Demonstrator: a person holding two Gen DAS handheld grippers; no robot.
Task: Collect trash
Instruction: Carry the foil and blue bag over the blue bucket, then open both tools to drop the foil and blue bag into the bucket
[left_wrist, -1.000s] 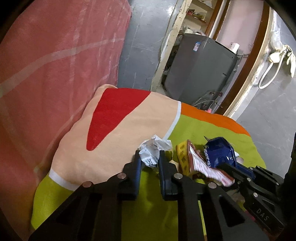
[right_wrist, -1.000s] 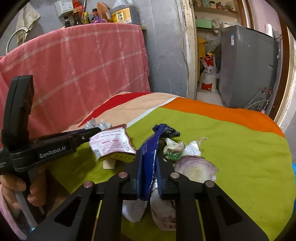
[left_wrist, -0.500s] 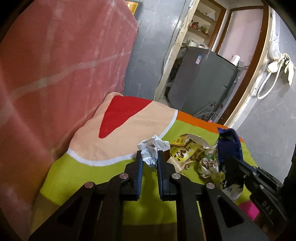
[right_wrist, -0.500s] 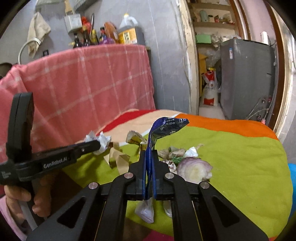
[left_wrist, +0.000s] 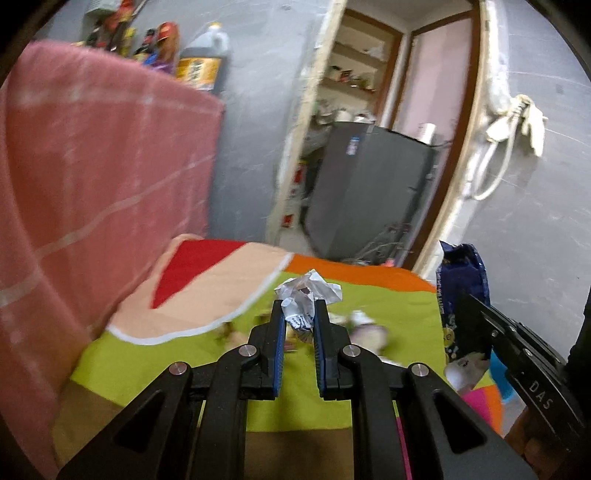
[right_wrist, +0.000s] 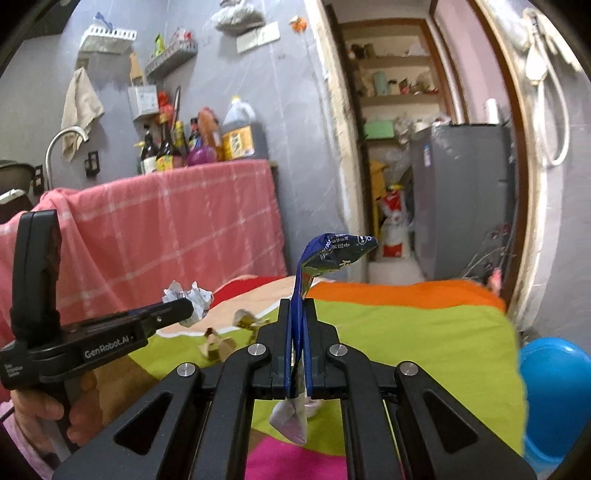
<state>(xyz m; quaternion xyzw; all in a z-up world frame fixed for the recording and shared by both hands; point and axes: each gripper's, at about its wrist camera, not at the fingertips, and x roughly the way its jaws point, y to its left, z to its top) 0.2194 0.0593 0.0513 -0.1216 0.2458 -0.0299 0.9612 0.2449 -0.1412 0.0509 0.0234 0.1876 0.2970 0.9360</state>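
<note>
The right gripper (right_wrist: 298, 314) is clamped on a blue wrapper (right_wrist: 332, 254) — long axis upright, top bent rightward; the left gripper (left_wrist: 298, 314) pinches crumpled paper (left_wrist: 304, 293).

Crumpled paper (left_wrist: 308, 295), blue wrapper (right_wrist: 334, 253) aloft

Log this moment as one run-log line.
left gripper: shut on crumpled paper | right gripper: shut on blue wrapper | scraps remain on cloth
</note>
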